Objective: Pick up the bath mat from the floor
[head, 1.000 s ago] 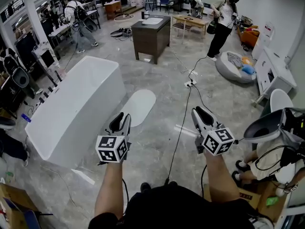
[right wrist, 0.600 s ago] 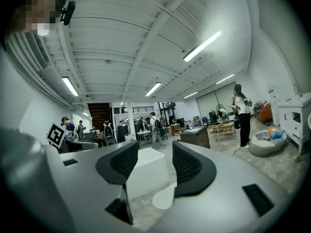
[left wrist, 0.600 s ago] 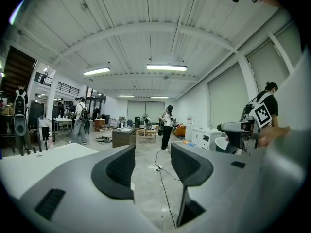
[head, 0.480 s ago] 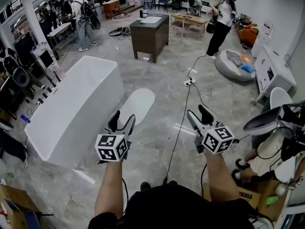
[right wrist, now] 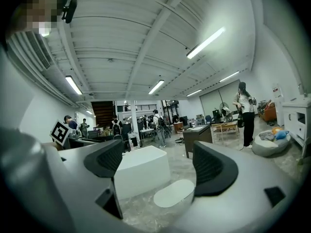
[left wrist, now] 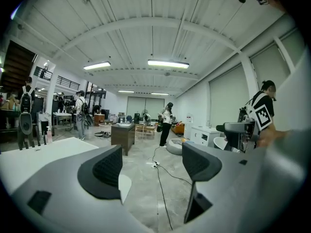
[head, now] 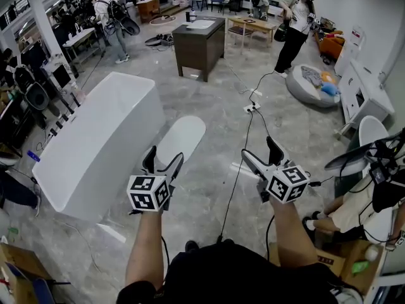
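The white oval bath mat (head: 182, 140) lies flat on the grey floor beside the white bathtub (head: 101, 143); the right gripper view shows the mat (right wrist: 173, 193) too. My left gripper (head: 163, 159) hovers in the air just short of the mat's near end, its jaws opening with nothing between them. My right gripper (head: 262, 152) hangs over bare floor to the right of the mat, jaws also opening and empty. In the left gripper view only a sliver of the mat (left wrist: 125, 186) shows behind the left jaw.
A black cable (head: 243, 157) runs along the floor between my grippers to a power strip (head: 252, 110). A dark wooden cabinet (head: 200, 45) stands farther off. A person (head: 292, 29) stands at the back right near a grey beanbag (head: 311, 87). White furniture (head: 363, 99) lines the right wall.
Both grippers' jaws have spread apart from nearly shut. The hands have stayed almost in place. People at the back left have walked on.
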The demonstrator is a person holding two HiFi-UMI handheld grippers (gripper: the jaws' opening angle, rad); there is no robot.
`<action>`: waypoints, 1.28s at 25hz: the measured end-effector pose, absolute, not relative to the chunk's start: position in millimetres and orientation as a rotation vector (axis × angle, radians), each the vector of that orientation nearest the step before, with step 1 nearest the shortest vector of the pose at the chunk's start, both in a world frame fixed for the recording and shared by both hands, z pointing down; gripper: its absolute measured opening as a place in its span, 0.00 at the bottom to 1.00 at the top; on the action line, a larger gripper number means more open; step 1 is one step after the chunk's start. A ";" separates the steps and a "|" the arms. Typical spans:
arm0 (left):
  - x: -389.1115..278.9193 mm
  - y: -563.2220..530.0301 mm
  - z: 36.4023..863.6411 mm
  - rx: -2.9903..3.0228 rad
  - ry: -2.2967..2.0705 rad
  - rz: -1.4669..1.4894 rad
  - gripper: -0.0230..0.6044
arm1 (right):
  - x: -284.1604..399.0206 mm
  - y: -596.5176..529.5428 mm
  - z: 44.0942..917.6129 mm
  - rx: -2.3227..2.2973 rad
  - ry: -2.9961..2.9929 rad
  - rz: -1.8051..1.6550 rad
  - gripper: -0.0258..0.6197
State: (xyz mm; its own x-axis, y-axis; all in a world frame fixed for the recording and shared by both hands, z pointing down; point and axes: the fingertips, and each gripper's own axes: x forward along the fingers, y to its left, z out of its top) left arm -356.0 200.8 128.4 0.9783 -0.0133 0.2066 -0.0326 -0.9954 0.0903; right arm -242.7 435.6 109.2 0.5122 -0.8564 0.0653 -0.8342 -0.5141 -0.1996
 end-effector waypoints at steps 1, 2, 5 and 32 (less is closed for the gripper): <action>-355.5 200.6 129.0 3.030 -0.038 0.319 0.66 | -241.9 435.4 109.0 -2.603 1.467 -0.234 0.74; -355.0 200.5 129.0 3.029 -0.042 0.321 0.68 | -241.3 435.1 108.8 -2.598 1.467 -0.234 0.75; -353.1 202.3 127.5 3.031 -0.057 0.319 0.71 | -238.9 437.0 108.9 -2.586 1.470 -0.235 0.81; -333.3 255.6 141.2 3.044 -0.211 0.348 0.80 | -211.9 520.9 132.2 -2.545 1.514 -0.319 0.90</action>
